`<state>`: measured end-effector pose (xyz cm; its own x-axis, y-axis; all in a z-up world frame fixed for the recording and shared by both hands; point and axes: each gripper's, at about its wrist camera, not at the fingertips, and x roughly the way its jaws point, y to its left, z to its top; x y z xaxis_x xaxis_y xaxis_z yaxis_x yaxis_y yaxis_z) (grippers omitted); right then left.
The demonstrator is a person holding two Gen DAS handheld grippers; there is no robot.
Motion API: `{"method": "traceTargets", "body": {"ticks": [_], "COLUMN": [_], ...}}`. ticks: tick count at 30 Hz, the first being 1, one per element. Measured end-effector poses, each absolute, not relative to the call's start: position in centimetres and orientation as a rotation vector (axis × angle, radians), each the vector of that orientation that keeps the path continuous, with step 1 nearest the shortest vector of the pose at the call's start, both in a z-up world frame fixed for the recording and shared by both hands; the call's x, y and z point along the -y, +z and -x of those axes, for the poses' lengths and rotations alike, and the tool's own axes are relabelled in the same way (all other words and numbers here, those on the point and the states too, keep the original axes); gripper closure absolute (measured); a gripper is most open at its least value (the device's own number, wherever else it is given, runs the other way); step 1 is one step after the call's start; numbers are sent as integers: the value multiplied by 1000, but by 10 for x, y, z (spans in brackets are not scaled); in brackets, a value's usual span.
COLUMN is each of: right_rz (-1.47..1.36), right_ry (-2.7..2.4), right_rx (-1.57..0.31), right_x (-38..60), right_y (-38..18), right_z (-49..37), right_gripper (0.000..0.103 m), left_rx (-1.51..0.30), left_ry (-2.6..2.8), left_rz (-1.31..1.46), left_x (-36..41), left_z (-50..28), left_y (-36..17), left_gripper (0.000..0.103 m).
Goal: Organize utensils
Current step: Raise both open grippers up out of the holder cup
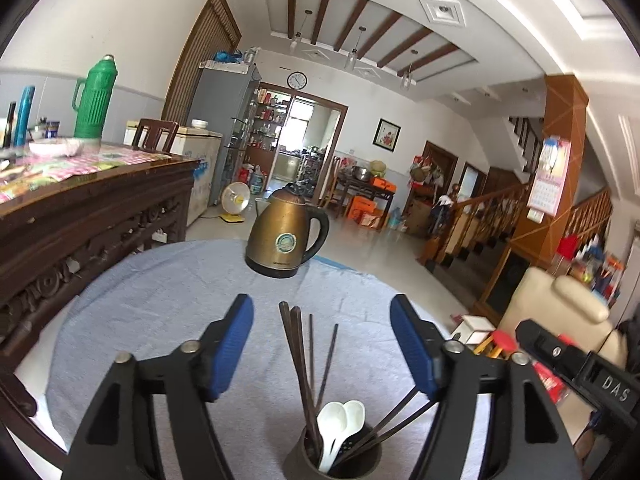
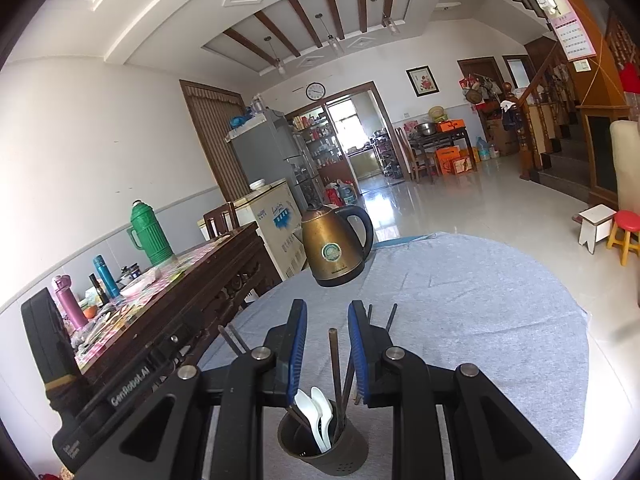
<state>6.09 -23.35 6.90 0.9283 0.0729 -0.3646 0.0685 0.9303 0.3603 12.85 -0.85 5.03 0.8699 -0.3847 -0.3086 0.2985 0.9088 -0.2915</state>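
Observation:
A dark cylindrical utensil holder [image 1: 334, 462] [image 2: 324, 446] stands on the grey-clothed table [image 1: 160, 320] [image 2: 480, 320]. It holds several dark chopsticks [image 1: 300, 356] [image 2: 335, 372] and white spoons [image 1: 340, 420] [image 2: 316, 412]. My left gripper [image 1: 322, 344] is open wide, above and around the chopstick tops, touching nothing. My right gripper [image 2: 327, 344] is above the holder with its blue pads a narrow gap apart; chopsticks stand in that gap, without clear contact.
A bronze electric kettle [image 1: 286, 236] [image 2: 336, 246] stands at the far table edge. A carved wooden sideboard [image 1: 92, 216] [image 2: 180, 300] with a green thermos [image 1: 94, 98] and bottles is on the left. Stools [image 2: 624, 232] and a staircase are on the right.

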Motion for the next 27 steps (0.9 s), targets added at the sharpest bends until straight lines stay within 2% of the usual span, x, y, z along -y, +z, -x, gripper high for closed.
{"method": "traceTargets", "body": {"ticks": [3, 8, 9, 27], "right_rz": [-382, -409, -412, -412], "right_ry": [-10, -37, -42, -58], "right_rx": [-381, -368, -363, -379], "right_x": [234, 237, 239, 238], "right_y": [68, 66, 67, 60], "right_z": [-60, -58, -57, -61], "right_gripper": [79, 60, 59, 58], "left_rx": [-394, -408, -410, -443], "left_ry": [-339, -298, -291, -212], "left_rz": [197, 104, 88, -13], "left_x": [13, 23, 24, 28], "left_z": [-128, -125, -124, -128], "left_y": [51, 49, 48, 38], "left_gripper": [23, 22, 22, 22]}}
